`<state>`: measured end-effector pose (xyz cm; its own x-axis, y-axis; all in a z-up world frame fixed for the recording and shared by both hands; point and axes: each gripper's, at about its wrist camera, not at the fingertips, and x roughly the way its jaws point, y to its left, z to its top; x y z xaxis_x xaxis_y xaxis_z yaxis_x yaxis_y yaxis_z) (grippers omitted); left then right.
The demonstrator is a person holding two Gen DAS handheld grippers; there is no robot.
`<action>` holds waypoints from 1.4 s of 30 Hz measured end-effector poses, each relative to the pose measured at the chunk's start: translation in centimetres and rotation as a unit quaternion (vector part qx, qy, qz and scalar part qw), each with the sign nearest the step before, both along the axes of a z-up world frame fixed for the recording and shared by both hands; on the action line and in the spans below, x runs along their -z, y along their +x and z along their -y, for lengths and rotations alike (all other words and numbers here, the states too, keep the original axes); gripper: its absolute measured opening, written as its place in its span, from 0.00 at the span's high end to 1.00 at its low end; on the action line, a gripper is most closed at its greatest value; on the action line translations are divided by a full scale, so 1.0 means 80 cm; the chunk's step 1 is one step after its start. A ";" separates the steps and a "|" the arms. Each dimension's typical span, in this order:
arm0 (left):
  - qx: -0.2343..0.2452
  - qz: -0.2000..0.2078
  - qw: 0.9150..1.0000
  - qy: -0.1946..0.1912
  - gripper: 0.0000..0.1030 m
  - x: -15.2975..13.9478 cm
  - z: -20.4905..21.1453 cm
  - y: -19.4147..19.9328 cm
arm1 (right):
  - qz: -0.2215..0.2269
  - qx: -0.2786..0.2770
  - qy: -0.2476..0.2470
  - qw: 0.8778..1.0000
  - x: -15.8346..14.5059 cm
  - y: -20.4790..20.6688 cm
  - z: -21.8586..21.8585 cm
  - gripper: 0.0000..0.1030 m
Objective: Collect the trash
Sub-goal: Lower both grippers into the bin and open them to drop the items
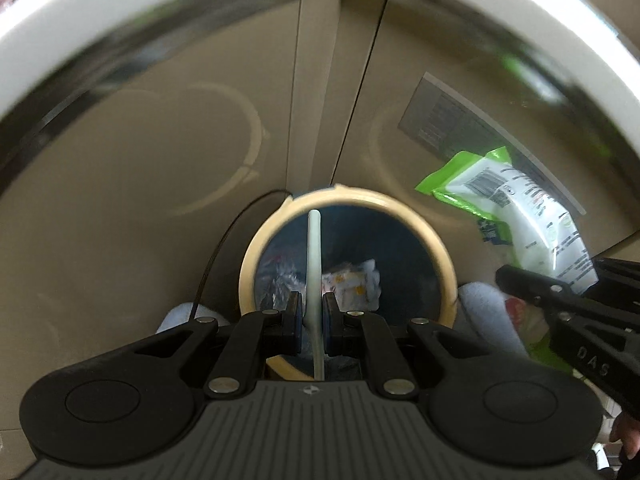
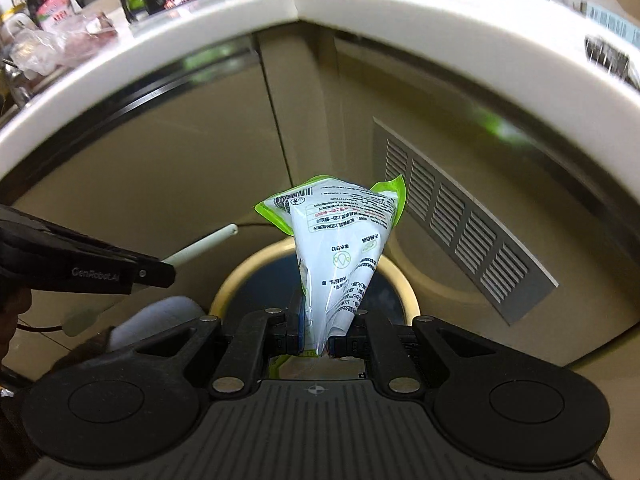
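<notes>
L gripper (image 1: pixel 312 316): clamped on a thin pale stick (image 1: pixel 314 264), stick pointing to 12 o'clock, right over the bin (image 1: pixel 440 256) mouth.
R gripper (image 2: pixel 320 328): clamped on the low end of a green-white wrapper (image 2: pixel 340 240); wrapper stands up toward 12, above the bin (image 2: pixel 232 280) rim.
Bin: round, cream rim, dark liner, on the floor below both grippers; crumpled trash (image 1: pixel 352 284) already inside.
Risk 1: wrapper is light & wide; if let go while its body hangs at the rim's 12-to-2 side, prob. it catches the rim or slides to the floor.
Risk 2: stick is long & thin; released at a tilt it could bridge the rim or tip out instead of dropping in.
Risk 3: grippers sit near each other over one opening; a bump could knock either item off line.
Surface: beige cabinet doors (image 1: pixel 160 160) behind the bin, grey vent grille (image 2: pixel 460 232) at 2 o'clock.
Room: white tabletop edge (image 2: pixel 200 40) arcs overhead; pink bottle (image 2: pixel 52 4) & clutter on it at 10 o'clock.
</notes>
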<state>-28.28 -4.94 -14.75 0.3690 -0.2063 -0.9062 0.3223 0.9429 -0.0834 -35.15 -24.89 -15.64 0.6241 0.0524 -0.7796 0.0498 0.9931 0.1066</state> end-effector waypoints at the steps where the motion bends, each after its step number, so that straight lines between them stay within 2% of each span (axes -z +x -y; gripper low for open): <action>1: 0.000 -0.009 1.000 0.002 0.90 0.007 0.001 0.004 | -0.008 0.002 0.003 1.000 0.005 0.003 0.002 0.89; 9: 0.009 -0.060 0.998 0.012 0.90 0.051 0.022 0.034 | -0.060 0.001 0.014 0.998 0.053 0.044 0.005 0.89; 20: 0.017 -0.087 0.994 0.056 0.90 0.104 0.049 0.065 | -0.122 0.013 0.023 0.992 0.107 0.097 0.013 0.89; 29: 0.015 -0.101 0.993 0.064 0.90 0.125 0.057 0.081 | -0.143 0.014 0.011 0.990 0.127 0.115 0.009 0.88; 32: 0.016 -0.098 0.993 0.068 0.90 0.125 0.058 0.082 | -0.145 0.016 0.007 0.989 0.128 0.116 0.009 0.85; 40: 0.014 -0.095 0.992 0.080 0.90 0.133 0.063 0.086 | -0.147 0.032 0.005 0.989 0.131 0.120 0.010 0.85; 41: 0.014 -0.094 0.992 0.080 0.90 0.135 0.063 0.087 | -0.147 0.033 0.005 0.989 0.131 0.119 0.010 0.84; 42: 0.015 -0.091 0.992 0.080 0.90 0.135 0.063 0.087 | -0.147 0.034 0.007 0.989 0.131 0.119 0.010 0.78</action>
<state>-21.31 -9.99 -25.56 0.1919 -0.0618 -0.9795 0.3434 0.9392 0.0080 -25.60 -25.66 -26.09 0.3732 0.0301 -0.9273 0.1470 0.9849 0.0911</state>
